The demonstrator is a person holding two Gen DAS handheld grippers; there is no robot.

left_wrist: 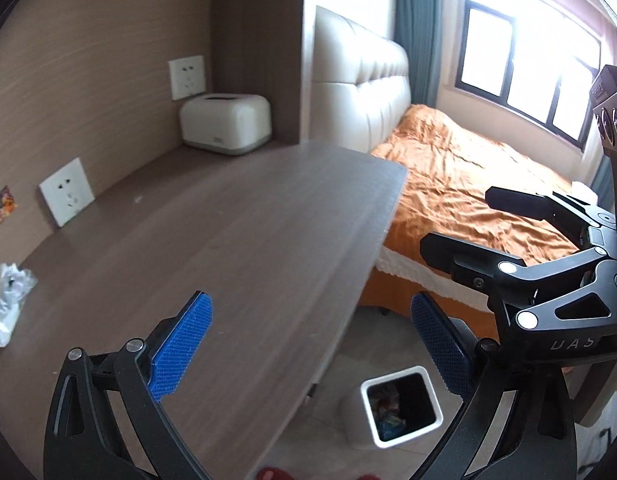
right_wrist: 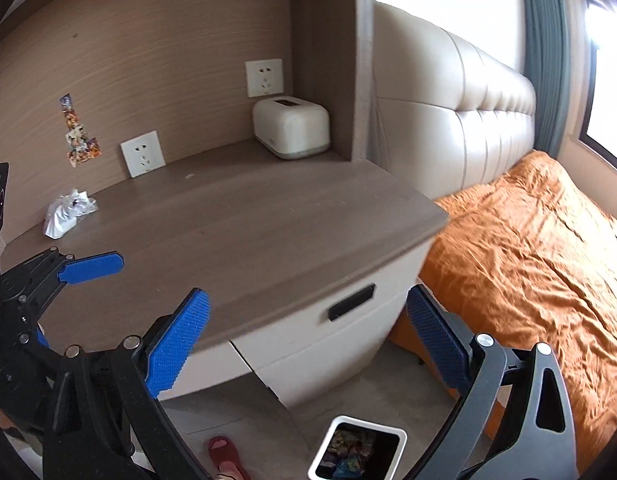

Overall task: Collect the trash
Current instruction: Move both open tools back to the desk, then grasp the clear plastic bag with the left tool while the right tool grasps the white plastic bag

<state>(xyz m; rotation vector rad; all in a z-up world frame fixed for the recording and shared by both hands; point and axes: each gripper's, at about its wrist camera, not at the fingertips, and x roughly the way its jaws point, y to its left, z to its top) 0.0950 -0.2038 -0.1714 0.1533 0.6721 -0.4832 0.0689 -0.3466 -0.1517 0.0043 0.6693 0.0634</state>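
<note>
In the left wrist view, the left gripper [left_wrist: 308, 344] is seen with its two blue ridged pads [left_wrist: 182, 346] spread wide apart and nothing held between them, above the front edge of the grey-brown wood-grain desk top [left_wrist: 228, 232]. A crumpled white plastic wrapper [left_wrist: 6, 300], the trash remaining on the desk, lies at the far left near the wall. Below the desk edge, on the tiled floor, a white square waste bin [left_wrist: 400, 406] stands with colourful wrappers visible inside. The right gripper [left_wrist: 472, 232] is seen at the right, over the bed covered with an orange sheet [left_wrist: 468, 184], its black fingers held apart and empty. A cream rounded tissue box [left_wrist: 226, 124] sits in the back corner of the desk, and two white wall sockets [left_wrist: 67, 191] are set in the wall panel. In the right wrist view, the right gripper [right_wrist: 306, 340] is shown with its jaws wide open and empty, above the white square waste bin [right_wrist: 358, 452]. The crumpled white plastic wrapper [right_wrist: 66, 212] rests on the desk top [right_wrist: 248, 232] near the wall, well apart from both grippers. The left gripper [right_wrist: 64, 292] is seen at the left edge, one blue pad over the desk, jaws apart. A red slipper [right_wrist: 224, 456] lies on the floor beside the bin.
</note>
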